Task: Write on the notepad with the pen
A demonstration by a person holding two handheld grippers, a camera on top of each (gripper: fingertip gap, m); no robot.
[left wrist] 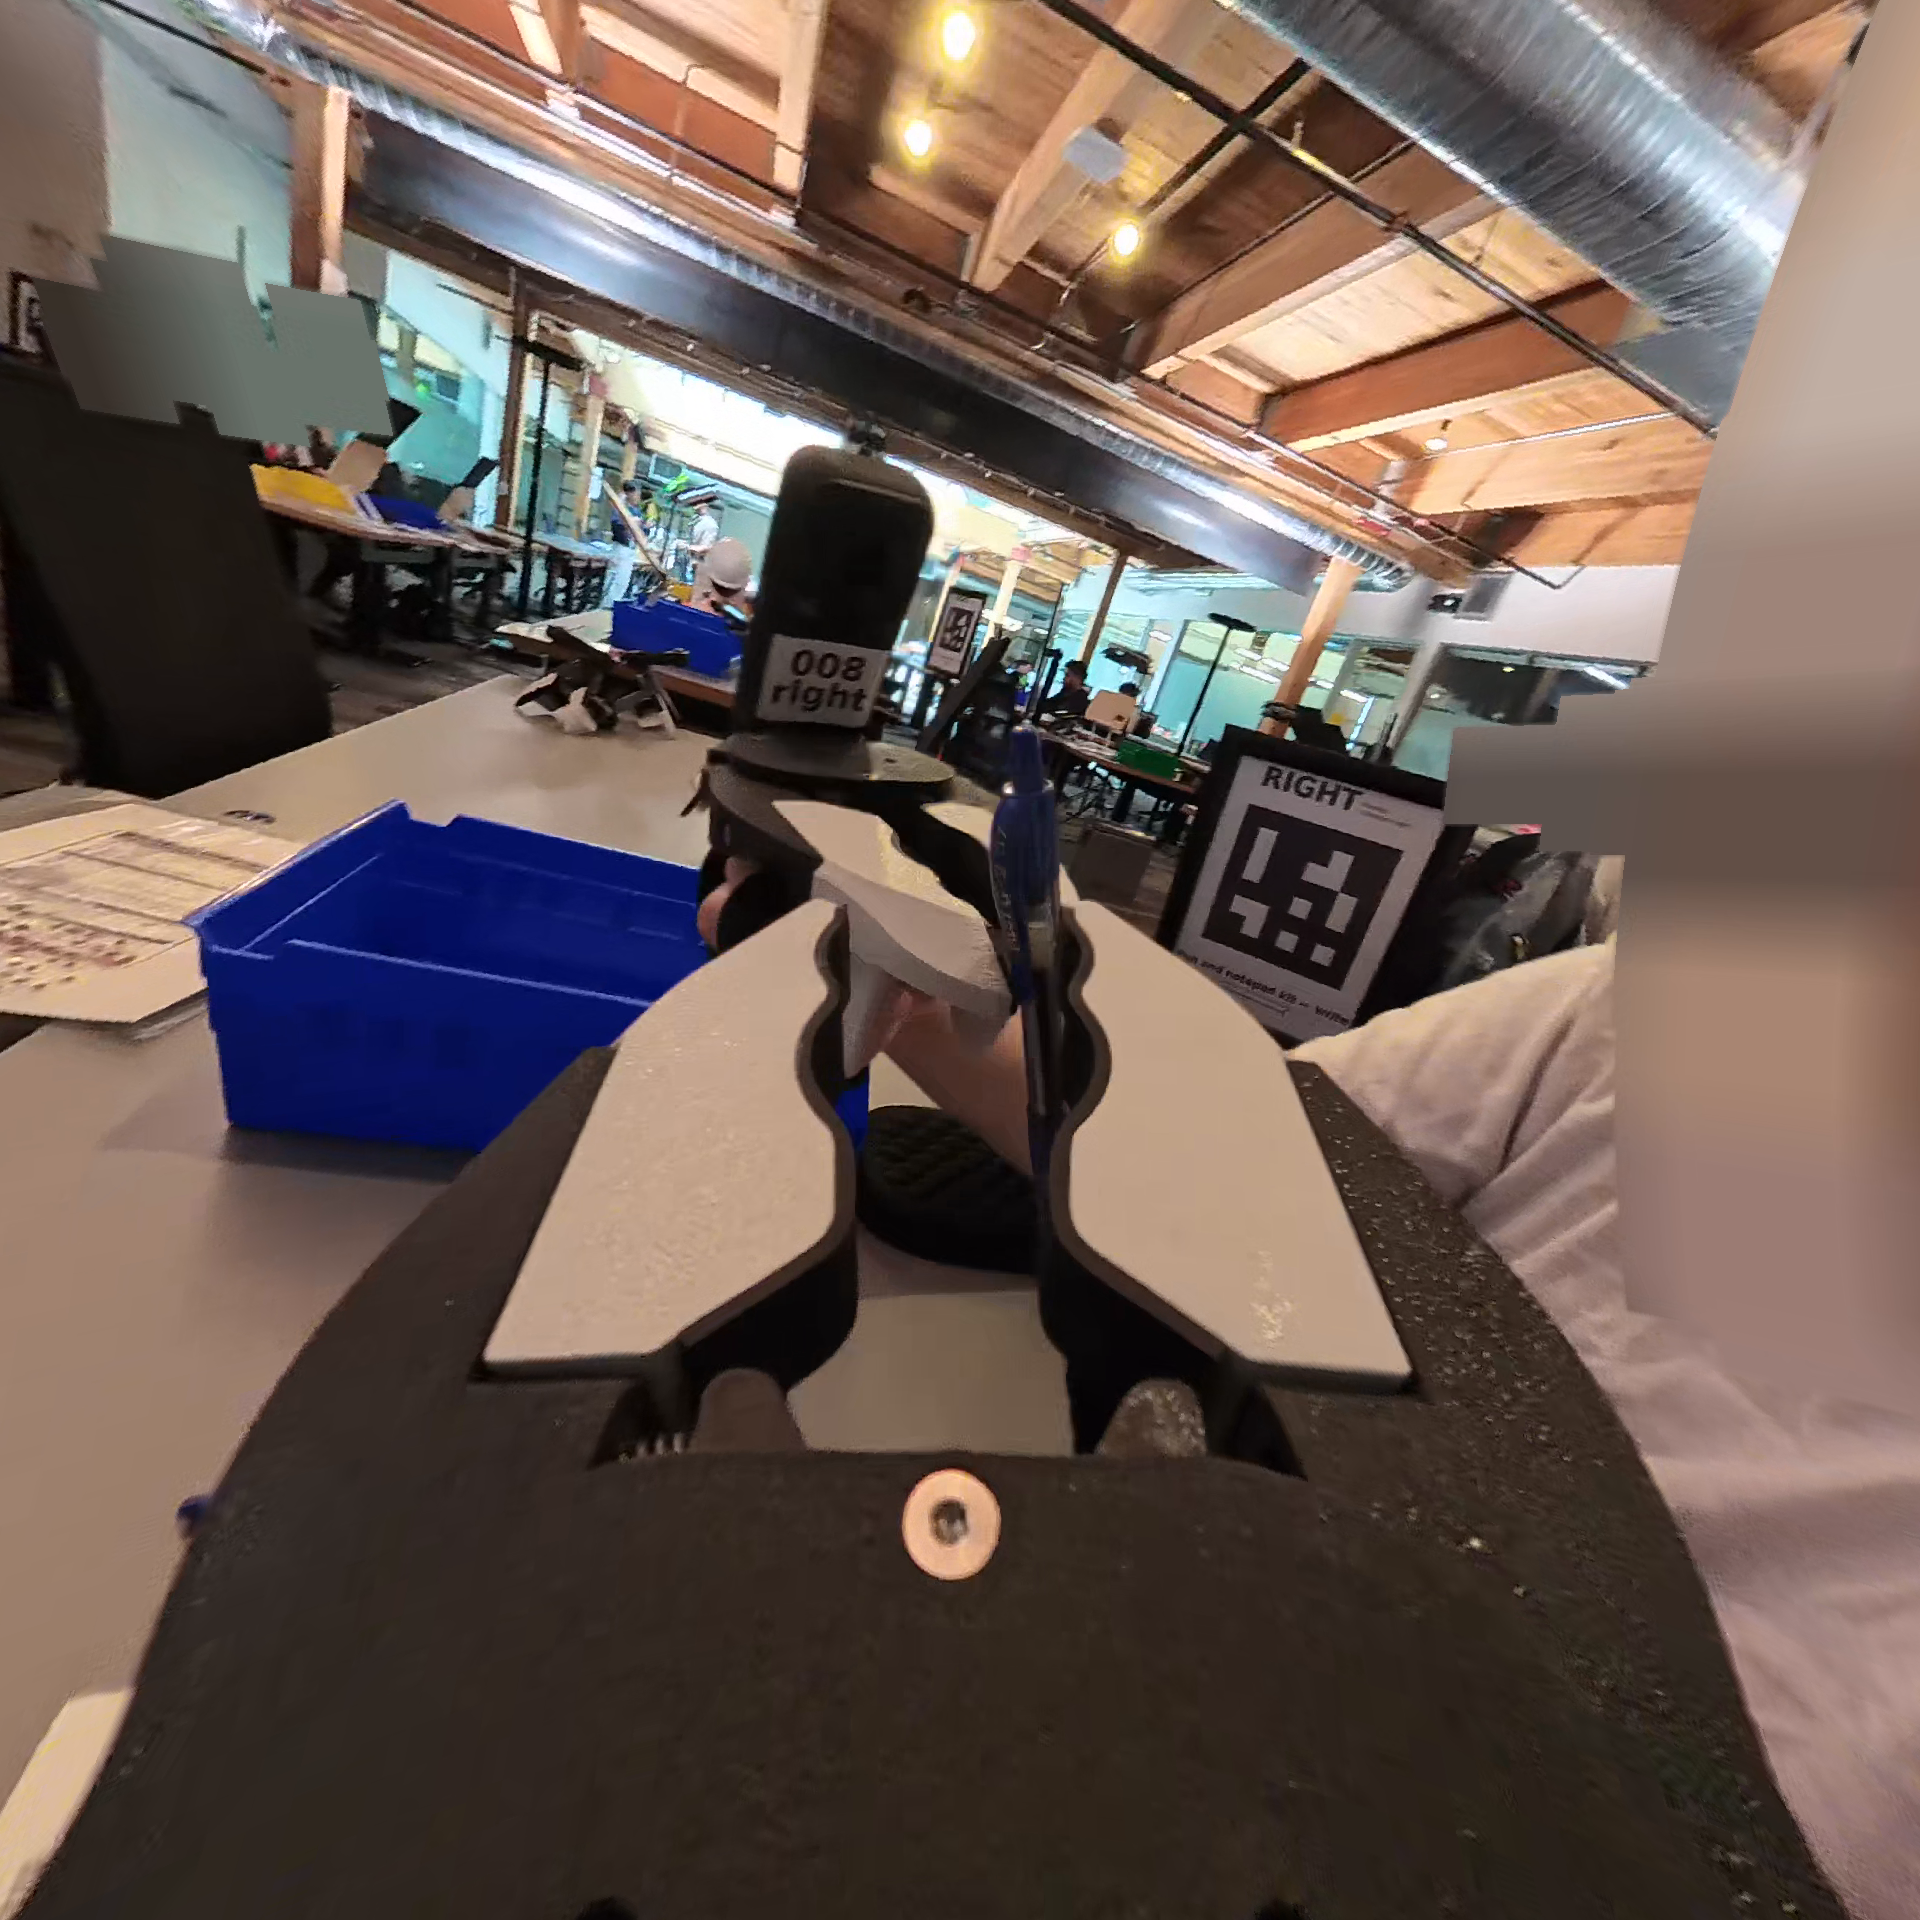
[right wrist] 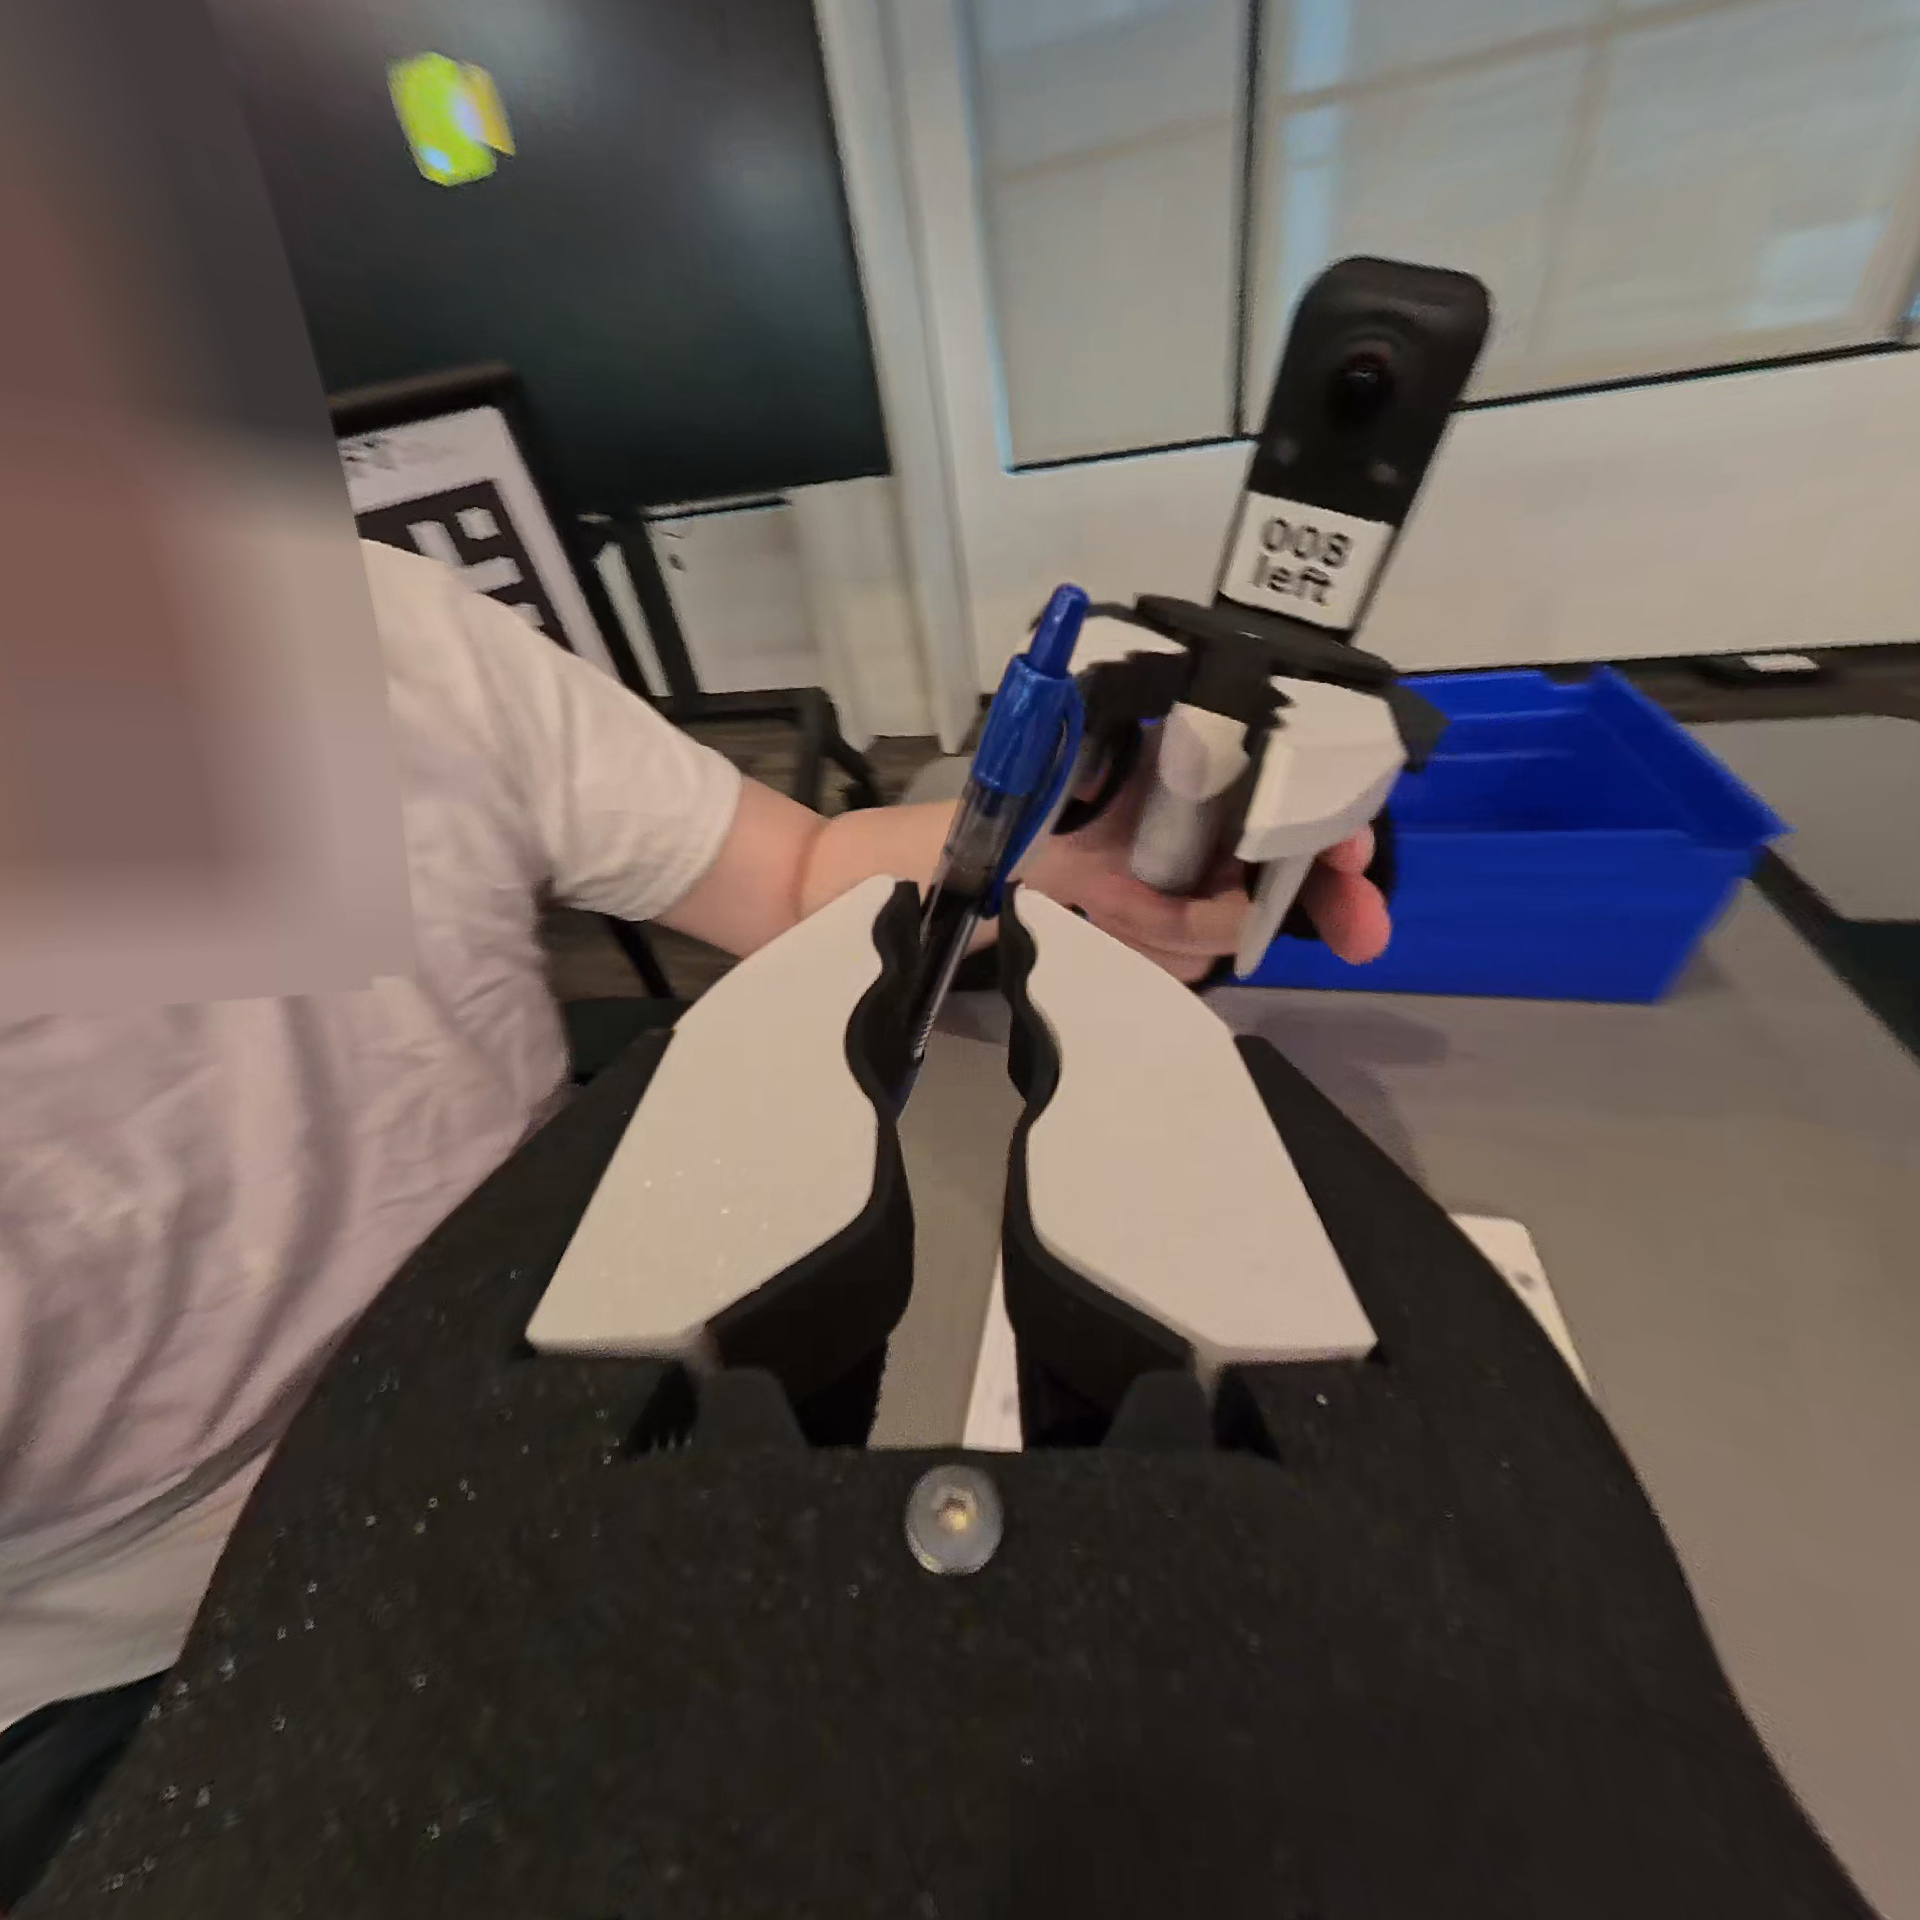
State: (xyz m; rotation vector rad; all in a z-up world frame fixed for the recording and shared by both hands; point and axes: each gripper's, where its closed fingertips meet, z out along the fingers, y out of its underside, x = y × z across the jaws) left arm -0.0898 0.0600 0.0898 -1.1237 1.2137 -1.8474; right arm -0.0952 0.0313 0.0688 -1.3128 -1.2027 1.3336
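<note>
Blue-capped clear plastic pen (right wrist: 1003, 821) stands between your right gripper (right wrist: 951, 997) fingers, against one pad only; that gap shows no firm pinch. Left gripper (left wrist: 951, 987) is spread, empty. White notepad (right wrist: 1512, 1288) lies beneath. Risk: pen slips under writing pressure.

Stood close ahead of the left gripper (left wrist: 956, 966): right gripper (left wrist: 914, 914) with upright pen (left wrist: 1023, 883). Blocked leftward by blue bin (left wrist: 436, 987); bare grey tabletop (left wrist: 156, 1195) nearer.
</note>
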